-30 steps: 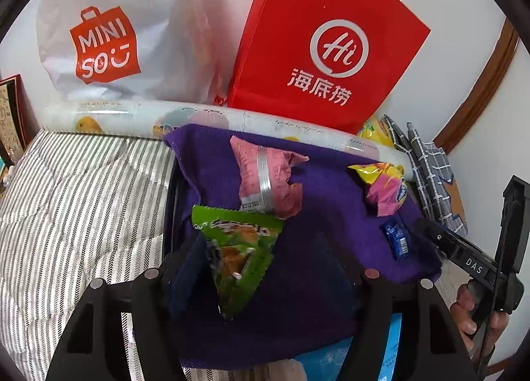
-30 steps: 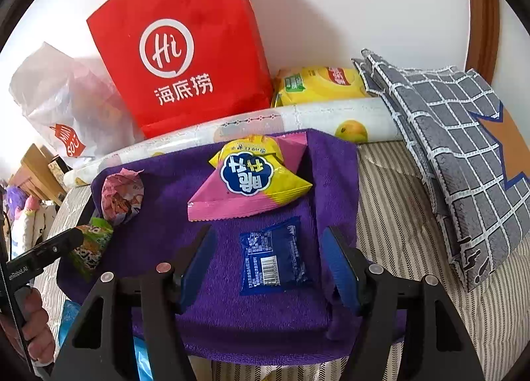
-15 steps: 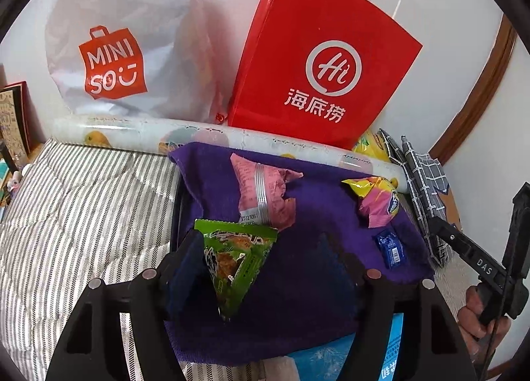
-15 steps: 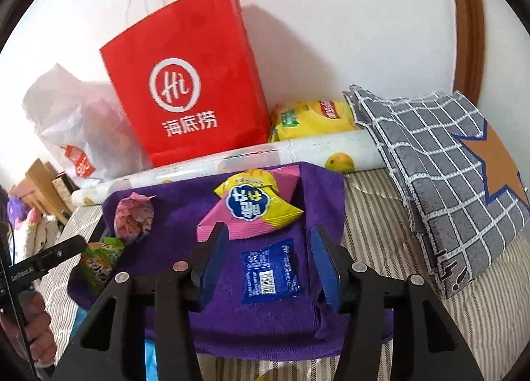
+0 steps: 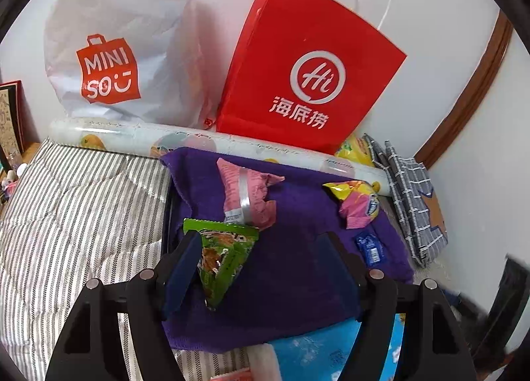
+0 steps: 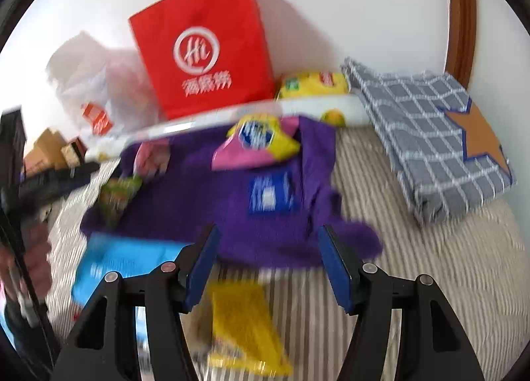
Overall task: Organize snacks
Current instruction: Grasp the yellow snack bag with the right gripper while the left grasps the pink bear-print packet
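A purple towel (image 5: 298,268) on the striped bedding carries a pink packet (image 5: 246,195), a yellow-and-pink packet (image 5: 359,205), a small blue packet (image 5: 369,246) and a green packet (image 5: 222,258). My left gripper (image 5: 261,238) hovers over the towel with its jaws opening. The green packet lies between them beside the left finger, unpinched. The right wrist view is blurred. There my right gripper (image 6: 268,235) hangs at the towel's near edge, jaws opening, nothing between them. The blue packet (image 6: 270,193) lies beyond its fingertips and a yellow packet (image 6: 241,318) beneath it.
A red paper bag (image 5: 308,76) and a white plastic bag (image 5: 126,49) lean on the wall behind a printed roll (image 5: 132,136). A grey checked cushion (image 6: 430,136) lies right, a yellow chip bag (image 6: 311,82) behind. A light blue pack (image 6: 122,261) pokes from under the towel.
My right gripper has drawn back from the blue packet to the towel's near edge, narrowing its jaws and then widening them. The left view shows a little more of the scene.
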A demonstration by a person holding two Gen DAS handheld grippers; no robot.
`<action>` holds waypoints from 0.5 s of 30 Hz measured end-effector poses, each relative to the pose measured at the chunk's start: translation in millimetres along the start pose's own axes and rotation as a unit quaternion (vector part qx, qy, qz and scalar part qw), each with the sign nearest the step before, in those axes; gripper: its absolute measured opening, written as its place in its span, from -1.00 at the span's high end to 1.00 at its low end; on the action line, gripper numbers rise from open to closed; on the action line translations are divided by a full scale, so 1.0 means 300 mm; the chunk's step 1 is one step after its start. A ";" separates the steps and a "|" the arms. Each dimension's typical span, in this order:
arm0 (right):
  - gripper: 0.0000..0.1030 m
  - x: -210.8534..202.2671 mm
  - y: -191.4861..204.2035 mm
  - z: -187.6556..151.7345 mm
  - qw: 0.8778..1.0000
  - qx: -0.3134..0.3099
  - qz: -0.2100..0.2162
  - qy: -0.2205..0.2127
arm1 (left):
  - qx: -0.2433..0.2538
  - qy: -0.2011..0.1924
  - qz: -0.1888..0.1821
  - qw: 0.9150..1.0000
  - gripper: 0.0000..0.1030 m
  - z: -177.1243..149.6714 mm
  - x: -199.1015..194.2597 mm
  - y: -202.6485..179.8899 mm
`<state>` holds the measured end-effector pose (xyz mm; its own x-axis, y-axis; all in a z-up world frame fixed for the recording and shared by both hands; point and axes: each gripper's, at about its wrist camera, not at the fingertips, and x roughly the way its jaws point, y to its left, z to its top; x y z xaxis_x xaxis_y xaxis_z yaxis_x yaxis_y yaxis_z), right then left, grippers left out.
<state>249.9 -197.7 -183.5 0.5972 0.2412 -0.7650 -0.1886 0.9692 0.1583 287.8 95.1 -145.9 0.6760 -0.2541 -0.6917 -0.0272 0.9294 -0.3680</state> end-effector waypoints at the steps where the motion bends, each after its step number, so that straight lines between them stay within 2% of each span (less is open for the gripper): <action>1: -0.20 -0.001 0.009 -0.026 1.000 -0.004 0.001 0.004 | 0.001 -0.003 -0.002 1.000 -0.40 0.002 -0.012 -0.004; 6: -0.18 -0.018 0.014 -0.072 0.999 0.023 0.028 0.004 | 0.025 -0.019 0.004 1.000 -0.45 0.001 -0.067 -0.045; 9: -0.16 -0.045 0.008 -0.070 0.999 0.029 0.019 0.000 | 0.030 -0.018 0.001 0.999 -0.45 -0.023 -0.087 -0.057; 11: -0.16 -0.066 -0.001 -0.073 0.999 0.036 0.029 -0.001 | 0.027 -0.013 -0.001 1.000 -0.45 -0.047 -0.099 -0.050; 15: -0.16 -0.081 0.016 -0.097 0.999 0.016 0.027 0.005 | 0.020 -0.007 -0.002 1.000 -0.45 -0.093 -0.139 -0.025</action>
<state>211.8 -200.2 -182.3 0.5787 0.2931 -0.7610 -0.1959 0.9558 0.2191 239.3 91.2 -131.5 0.6861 -0.2536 -0.6819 0.0036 0.9385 -0.3454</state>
